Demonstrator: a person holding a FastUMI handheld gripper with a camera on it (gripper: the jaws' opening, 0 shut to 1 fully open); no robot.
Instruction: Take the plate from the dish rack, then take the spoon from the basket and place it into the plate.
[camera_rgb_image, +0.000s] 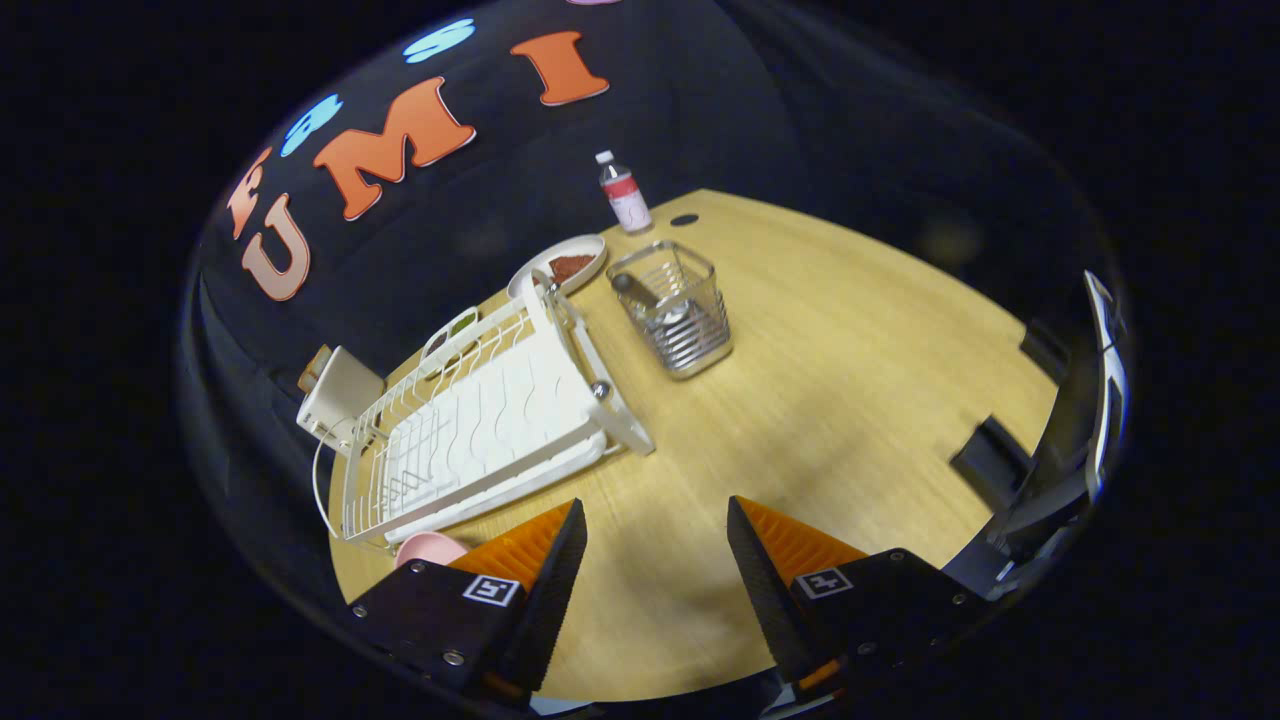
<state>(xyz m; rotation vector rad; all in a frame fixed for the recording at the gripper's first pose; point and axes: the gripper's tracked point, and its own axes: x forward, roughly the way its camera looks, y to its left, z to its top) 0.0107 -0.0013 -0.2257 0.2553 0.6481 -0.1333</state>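
Gripper view looks down across a wooden table (850, 380), and the gripper (655, 540) hangs above it with its fingers spread wide apart and nothing between them, just bare tabletop. The white dish rack (480, 420) lies ahead and off to the left of the fingers, and honestly I can't make out a plate standing in its slots from here. There's a pink plate (430, 548) peeking out right beside the left finger, at the near end of the rack, mostly hidden, so that may be the one the task means, but I can't tell for sure. Beyond the rack sits a wire basket (675, 310) with the spoon (650, 300) leaning inside it, handle end up toward the rim. Further back there's a white dish (560, 262) with something reddish in it, and a small bottle (624, 192) near the wall. My guess on handling: the plate looks like smooth plastic or ceramic, stiff, light enough, but slippery, so I'd pinch it across the rim rather than try the flat face. The spoon looks like metal, thin and slick, and the basket wires crowd it, so grabbing the upper part of the handle where it clears the rim seems the sane spot. It could swivel in the pinch if caught too near the tip.
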